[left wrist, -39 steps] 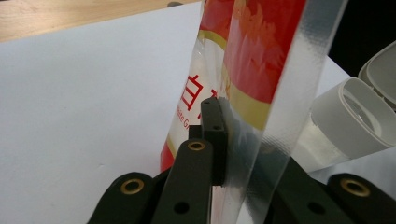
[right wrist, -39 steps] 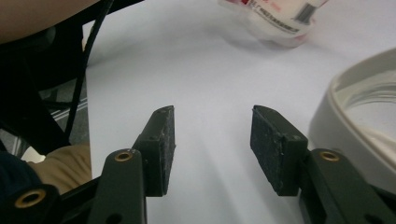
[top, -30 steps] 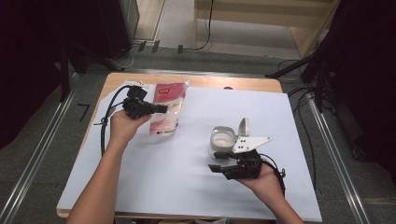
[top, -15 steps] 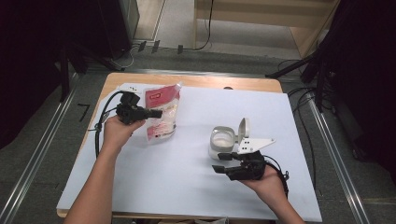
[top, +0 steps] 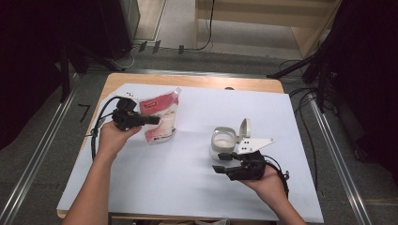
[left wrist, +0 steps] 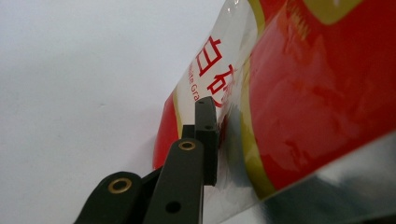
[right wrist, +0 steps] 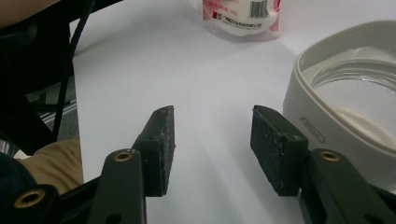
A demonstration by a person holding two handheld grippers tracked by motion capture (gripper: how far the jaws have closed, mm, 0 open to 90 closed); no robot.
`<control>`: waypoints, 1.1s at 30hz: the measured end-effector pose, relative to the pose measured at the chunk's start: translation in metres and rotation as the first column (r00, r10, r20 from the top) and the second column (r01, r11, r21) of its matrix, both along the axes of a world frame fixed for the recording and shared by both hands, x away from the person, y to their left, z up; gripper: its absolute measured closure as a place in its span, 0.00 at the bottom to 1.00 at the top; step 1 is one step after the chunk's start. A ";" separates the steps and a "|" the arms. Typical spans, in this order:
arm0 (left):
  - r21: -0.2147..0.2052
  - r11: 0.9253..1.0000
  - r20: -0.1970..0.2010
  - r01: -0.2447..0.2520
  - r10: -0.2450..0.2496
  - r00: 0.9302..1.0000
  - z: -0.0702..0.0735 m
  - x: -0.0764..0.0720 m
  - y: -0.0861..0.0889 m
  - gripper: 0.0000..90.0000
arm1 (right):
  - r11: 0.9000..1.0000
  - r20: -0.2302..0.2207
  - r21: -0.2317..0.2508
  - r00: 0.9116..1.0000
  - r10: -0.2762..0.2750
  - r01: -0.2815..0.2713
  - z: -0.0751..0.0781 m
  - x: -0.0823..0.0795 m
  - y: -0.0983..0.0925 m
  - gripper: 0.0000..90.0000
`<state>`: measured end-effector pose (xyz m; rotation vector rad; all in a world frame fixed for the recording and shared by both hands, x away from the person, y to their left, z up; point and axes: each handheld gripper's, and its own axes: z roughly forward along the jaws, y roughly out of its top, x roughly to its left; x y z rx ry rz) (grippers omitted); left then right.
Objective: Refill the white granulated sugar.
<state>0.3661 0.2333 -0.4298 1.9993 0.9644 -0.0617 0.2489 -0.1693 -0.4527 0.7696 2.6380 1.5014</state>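
High view: left gripper (top: 157, 120) pinches the red pouch (top: 162, 118) left of the container (top: 223, 140); left gripper view: jaws just easing, keep pressure on; right gripper view: right gripper (right wrist: 212, 140) half-open, empty, beside container.

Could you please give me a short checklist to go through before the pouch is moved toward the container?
1. Left gripper shut on the red and white pouch: ok, though its jaws have just been opening slightly.
2. Container lid up: ok.
3. Container upright on the white table cover: ok.
4. Right gripper steadying the container: not ok, jaws apart, nothing between them.
5. Pouch opened for pouring: cannot tell.
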 end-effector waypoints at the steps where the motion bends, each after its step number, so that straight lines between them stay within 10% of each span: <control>1: -0.005 1.000 0.000 0.001 -0.001 1.000 -0.001 -0.001 0.001 0.94 | 1.000 -0.001 -0.001 1.000 0.000 0.000 0.000 0.000 0.000 0.56; 33: -0.027 1.000 0.105 0.000 0.003 0.994 0.011 -0.015 0.010 0.59 | 1.000 0.004 -0.006 1.000 -0.003 0.003 0.000 0.003 0.001 0.56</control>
